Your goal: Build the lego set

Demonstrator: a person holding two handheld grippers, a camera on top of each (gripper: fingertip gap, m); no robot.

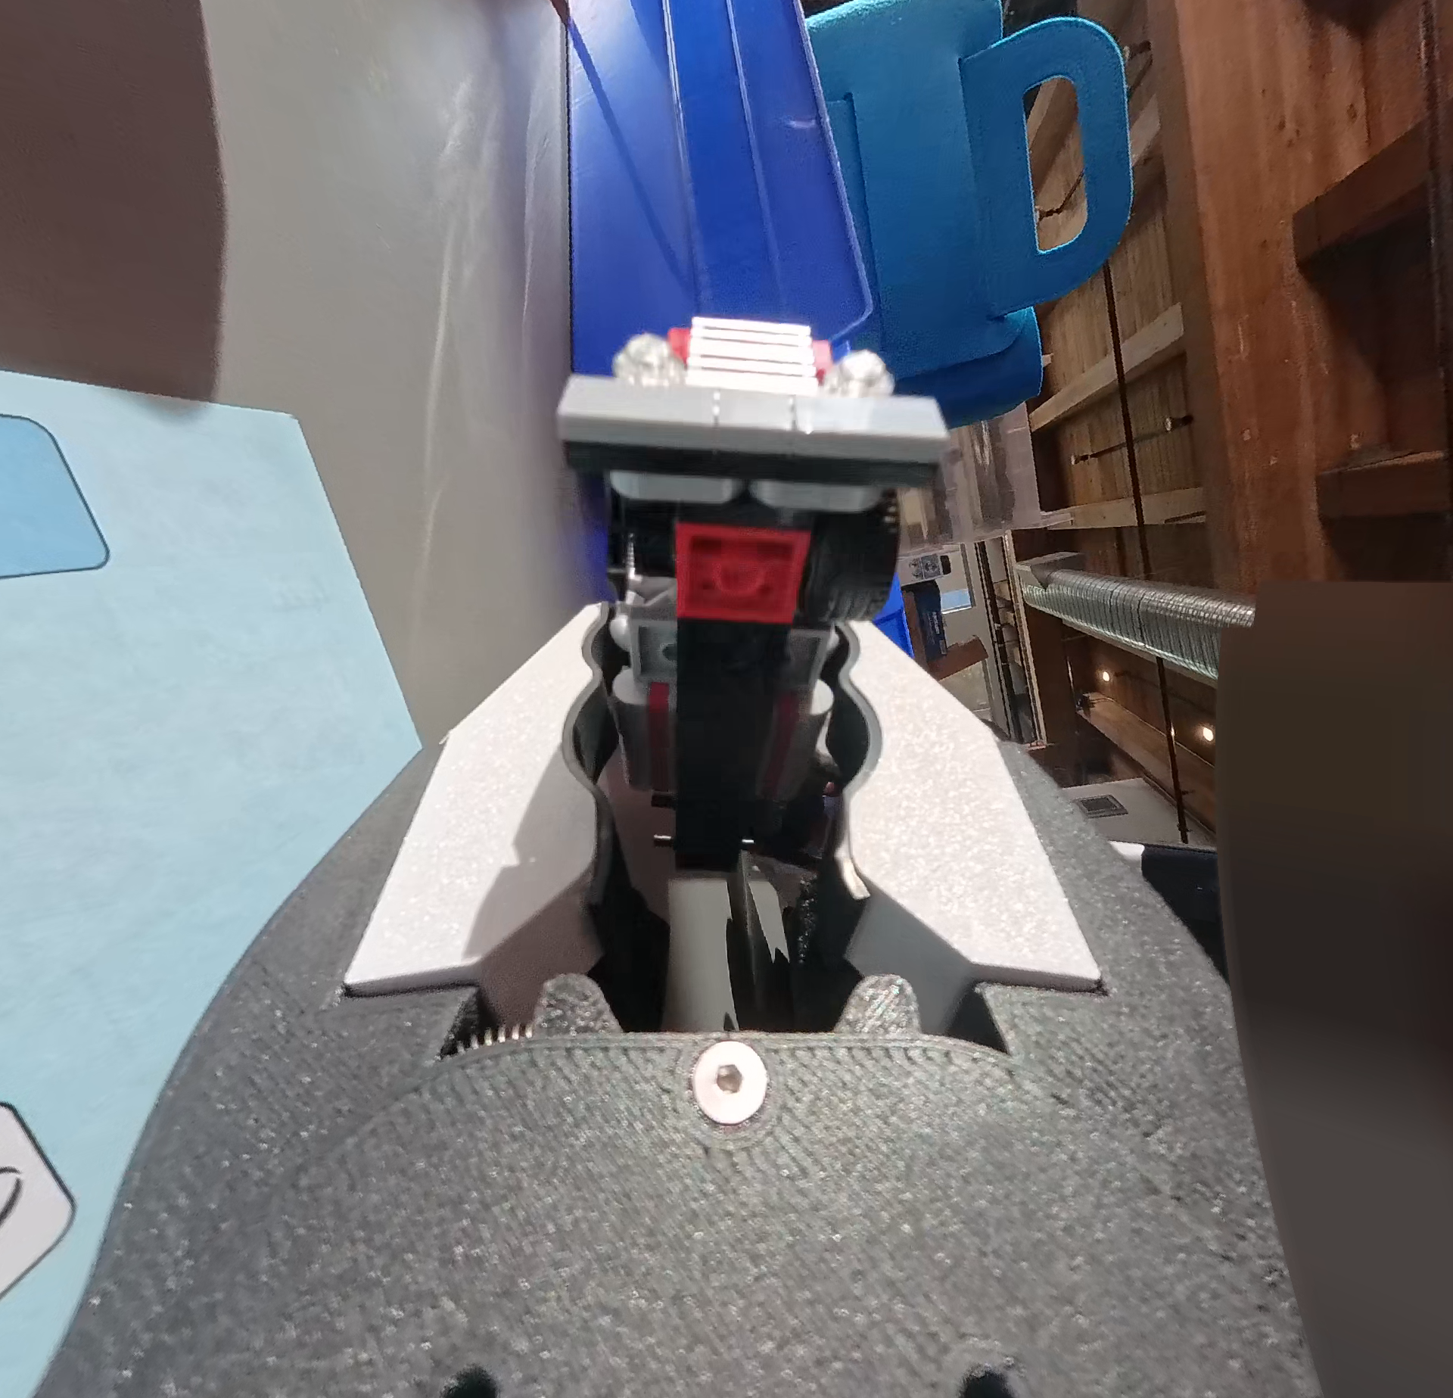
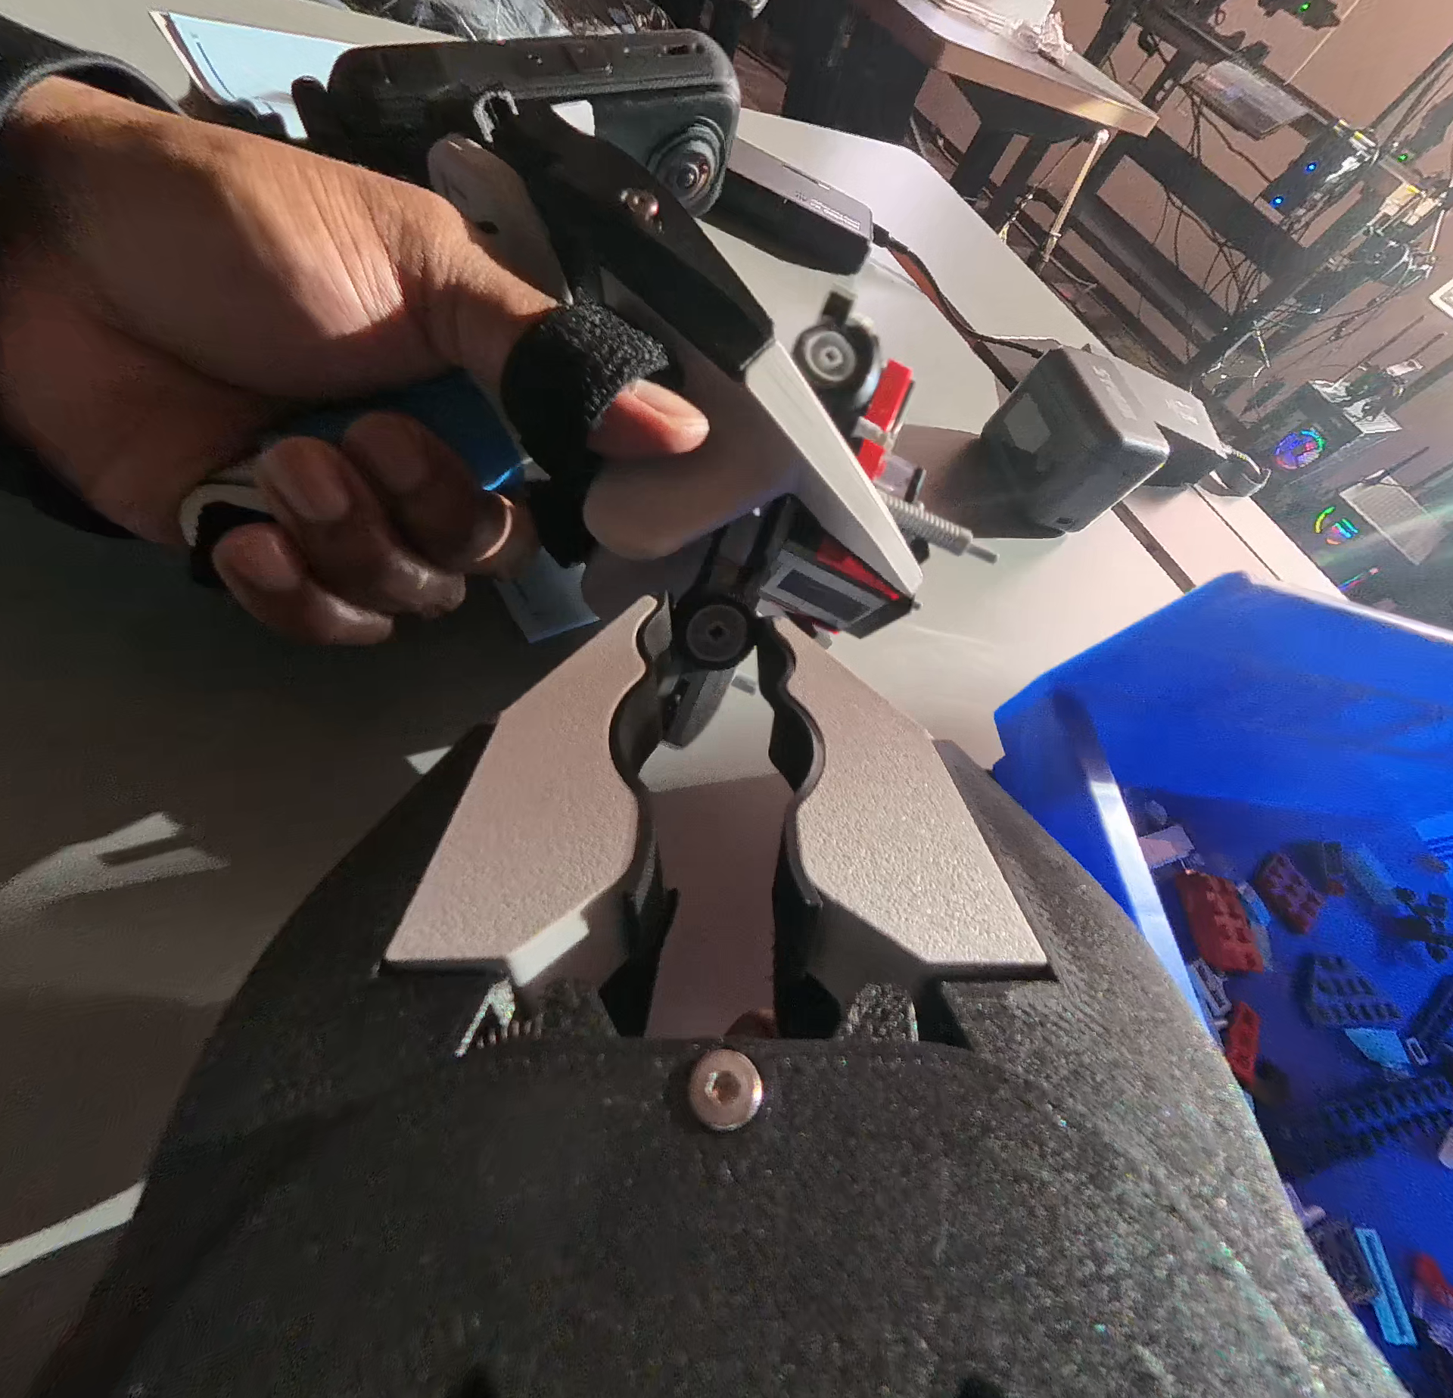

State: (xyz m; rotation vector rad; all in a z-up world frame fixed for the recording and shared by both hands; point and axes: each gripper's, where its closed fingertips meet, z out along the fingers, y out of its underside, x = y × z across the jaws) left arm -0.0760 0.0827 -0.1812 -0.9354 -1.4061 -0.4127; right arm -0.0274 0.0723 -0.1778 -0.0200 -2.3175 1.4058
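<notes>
One blue bin (image 2: 1258,700) beside lego car (image 2: 833,582).

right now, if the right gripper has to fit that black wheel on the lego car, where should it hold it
Hold the black wheel by its tread, one pad on each side of the rim, with the hub facing out toward the lego car. The left gripper grips the car's body with the underside showing, so bring the right gripper in from the car's side, along the axle line.
</notes>
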